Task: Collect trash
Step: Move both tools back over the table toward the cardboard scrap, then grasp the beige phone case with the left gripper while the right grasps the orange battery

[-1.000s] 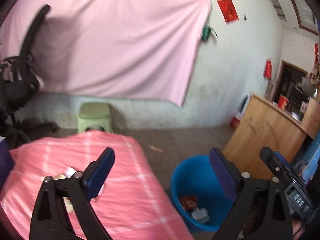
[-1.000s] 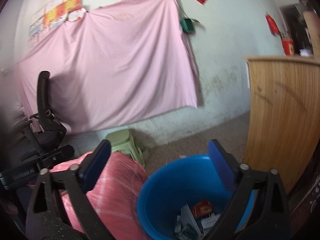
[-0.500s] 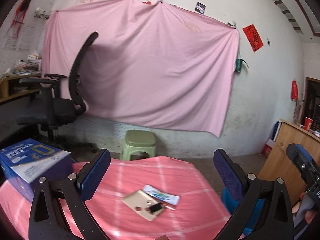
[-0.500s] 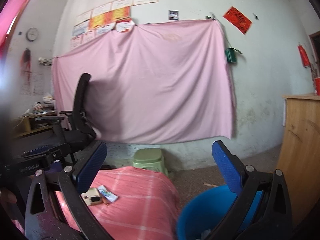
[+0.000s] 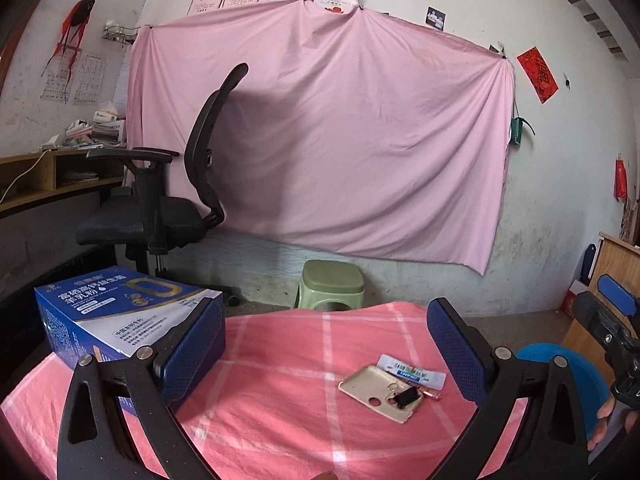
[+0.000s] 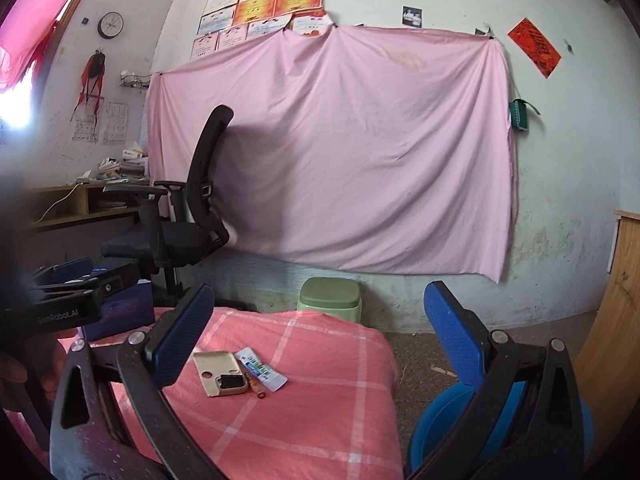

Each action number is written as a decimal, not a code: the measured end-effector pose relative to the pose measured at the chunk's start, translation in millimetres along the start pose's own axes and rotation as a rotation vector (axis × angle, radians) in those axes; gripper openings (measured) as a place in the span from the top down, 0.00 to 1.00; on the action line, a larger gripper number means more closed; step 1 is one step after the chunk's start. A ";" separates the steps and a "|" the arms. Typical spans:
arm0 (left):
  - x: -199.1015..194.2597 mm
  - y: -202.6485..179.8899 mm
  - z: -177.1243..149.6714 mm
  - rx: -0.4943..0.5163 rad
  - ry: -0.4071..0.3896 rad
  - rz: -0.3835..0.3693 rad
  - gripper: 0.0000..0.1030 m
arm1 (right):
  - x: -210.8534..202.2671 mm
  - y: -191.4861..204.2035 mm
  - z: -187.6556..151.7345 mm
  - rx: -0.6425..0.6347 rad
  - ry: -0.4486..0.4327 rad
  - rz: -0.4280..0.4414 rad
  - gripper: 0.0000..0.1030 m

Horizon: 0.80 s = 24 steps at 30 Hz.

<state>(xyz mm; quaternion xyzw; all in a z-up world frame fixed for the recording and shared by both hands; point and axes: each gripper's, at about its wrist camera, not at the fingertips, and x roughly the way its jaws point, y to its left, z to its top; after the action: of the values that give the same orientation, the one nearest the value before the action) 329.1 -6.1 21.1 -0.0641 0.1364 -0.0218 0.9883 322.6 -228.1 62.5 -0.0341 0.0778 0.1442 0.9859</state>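
Note:
A pink checked cloth covers the table (image 5: 280, 400). On it lie a gold phone case (image 5: 374, 392) with a small black item (image 5: 408, 396) on it, a white printed wrapper (image 5: 412, 374) and a small orange bit (image 5: 434, 395). The same group shows in the right wrist view: case (image 6: 214, 366), wrapper (image 6: 262, 370). My left gripper (image 5: 324, 348) is open and empty, above the table, left of the case. My right gripper (image 6: 316, 336) is open and empty, above the table's right edge. The blue trash bucket (image 6: 444, 416) stands on the floor, right of the table.
A large blue box (image 5: 116, 312) sits on the table's left side. A green stool (image 5: 332, 284), a black office chair (image 5: 160, 208) and a pink sheet on the wall lie beyond. A wooden cabinet (image 6: 616, 320) stands at right.
Both grippers have swung left and up, away from over the blue bucket, and now face the table and its small items. Both stay open and empty.

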 end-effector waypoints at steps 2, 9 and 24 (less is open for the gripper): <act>3.2 2.5 -2.7 0.013 0.011 0.004 0.02 | 5.9 2.9 -3.3 0.003 0.021 0.010 0.00; 24.5 9.4 -7.9 -0.006 0.134 -0.037 0.02 | 31.4 1.3 -12.3 -0.002 0.147 -0.043 0.00; 92.3 8.1 -31.5 -0.012 0.436 -0.143 0.47 | 110.1 10.0 -47.7 -0.021 0.541 -0.001 0.21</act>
<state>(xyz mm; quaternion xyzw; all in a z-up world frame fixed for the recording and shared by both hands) 409.5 -7.5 -34.6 -0.0732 0.3418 -0.1044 0.9311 417.0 -192.1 -3.0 -0.0816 0.3367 0.1302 0.9290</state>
